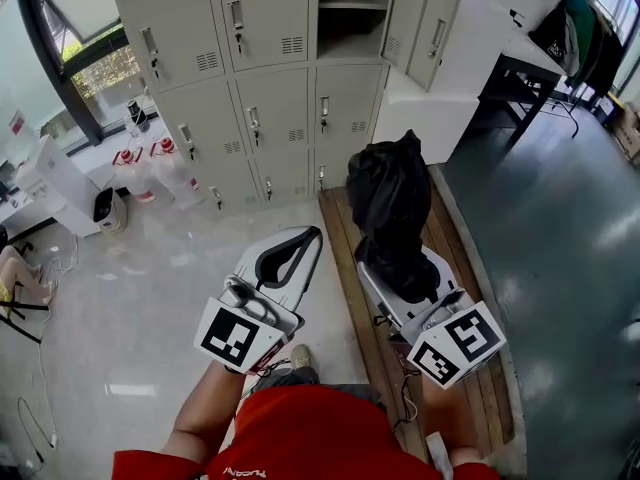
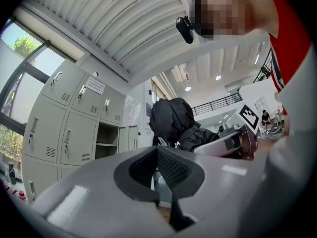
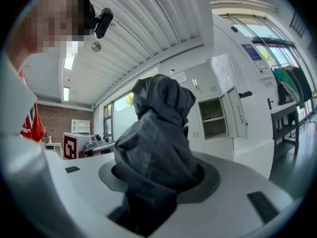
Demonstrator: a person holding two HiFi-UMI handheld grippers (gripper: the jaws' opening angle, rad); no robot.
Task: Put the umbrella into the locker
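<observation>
In the head view a black folded umbrella stands up out of my right gripper, which is shut on its lower part; its cloth fills the jaws in the right gripper view. My left gripper is beside it on the left, jaws together and holding nothing. The grey lockers stand ahead. One locker in the upper row is open, its door swung to the right. That open locker shows past the umbrella. From the left gripper view, the umbrella and right gripper are at right.
A slatted wooden board lies on the floor under the right gripper. A dark table and hanging clothes stand at the far right. White and red containers and a white desk are at the left by the window.
</observation>
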